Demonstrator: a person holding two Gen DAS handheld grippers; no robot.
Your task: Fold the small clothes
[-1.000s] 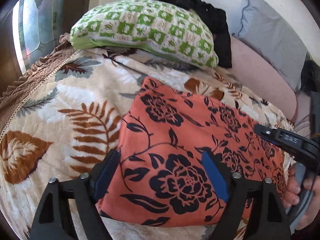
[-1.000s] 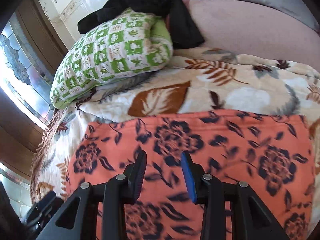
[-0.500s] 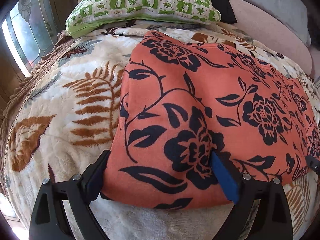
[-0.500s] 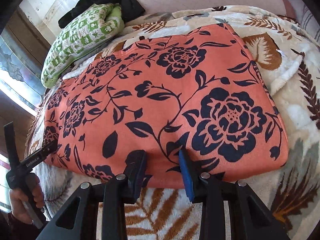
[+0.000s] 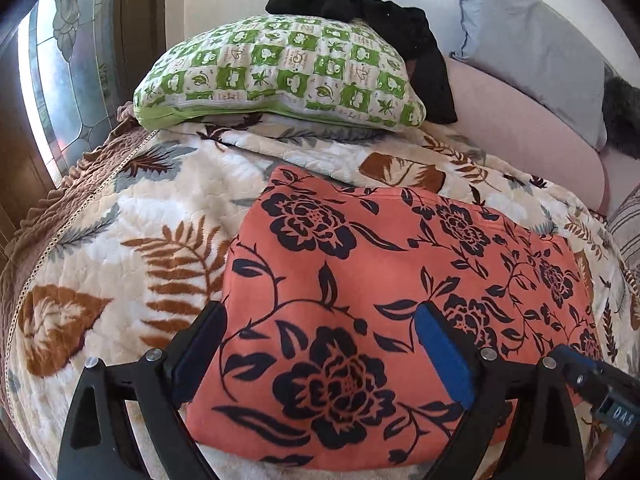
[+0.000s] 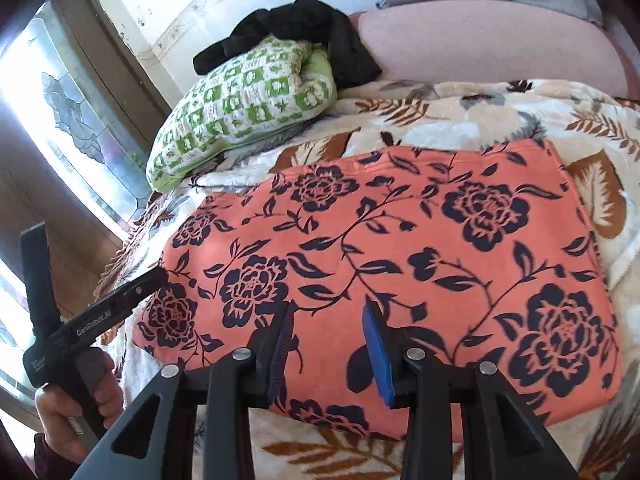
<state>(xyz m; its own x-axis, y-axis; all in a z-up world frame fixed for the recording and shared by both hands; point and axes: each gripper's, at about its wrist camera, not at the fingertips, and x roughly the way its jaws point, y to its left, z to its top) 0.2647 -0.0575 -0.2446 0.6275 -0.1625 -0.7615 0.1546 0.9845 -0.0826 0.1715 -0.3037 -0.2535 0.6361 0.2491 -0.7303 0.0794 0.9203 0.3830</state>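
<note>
The folded orange floral garment [image 5: 360,300] lies flat on the leaf-print blanket [image 5: 120,248], in front of the green checked pillow [image 5: 280,76], which has a black cloth [image 5: 380,20] draped over its far side. The left gripper [image 5: 320,340] hovers at the garment's near corner, its jaws spread wide after just opening, gripping nothing. The right gripper [image 6: 326,340] hangs over the garment's near edge, jaws partly apart and empty.

We count one folded orange floral cloth [image 5: 360,288], one green checked pillow [image 5: 280,76], one black garment [image 5: 380,20], one grey pillow [image 5: 532,48], two claws.
</note>
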